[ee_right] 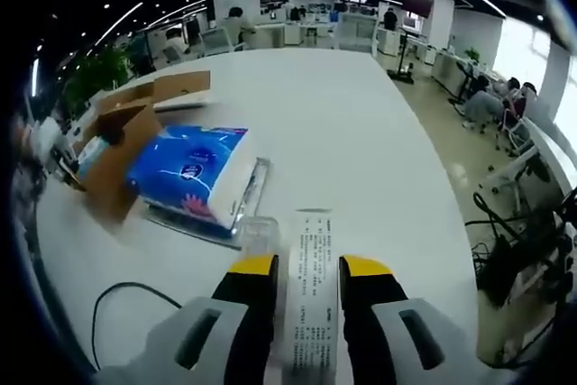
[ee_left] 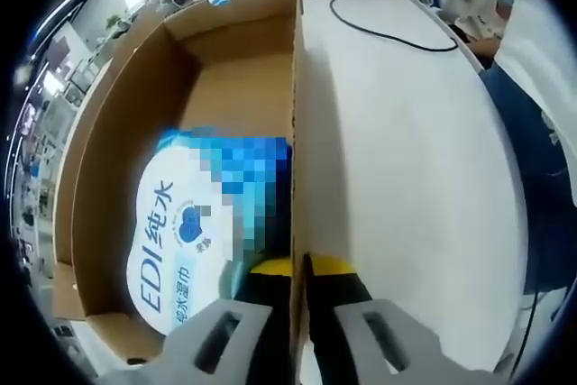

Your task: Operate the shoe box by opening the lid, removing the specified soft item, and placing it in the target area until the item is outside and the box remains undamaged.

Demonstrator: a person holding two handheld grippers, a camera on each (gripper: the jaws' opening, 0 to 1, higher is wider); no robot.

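While the left gripper (ee_left: 300,288) pinches the shoe box (ee_left: 126,123) side wall, jaws nearly closed on the cardboard, the wet-wipes pack (ee_left: 180,241) lies inside, just left of them. The right gripper (ee_right: 306,288), jaws narrowly apart, seems to grip a flat printed packet (ee_right: 308,313) over the white table (ee_right: 361,132).

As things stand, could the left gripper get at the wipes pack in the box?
Probably not yet. The left gripper has its jaws closed on the box wall, and the wipes pack lies just inside beside them. It would likely have to let go of the wall first.
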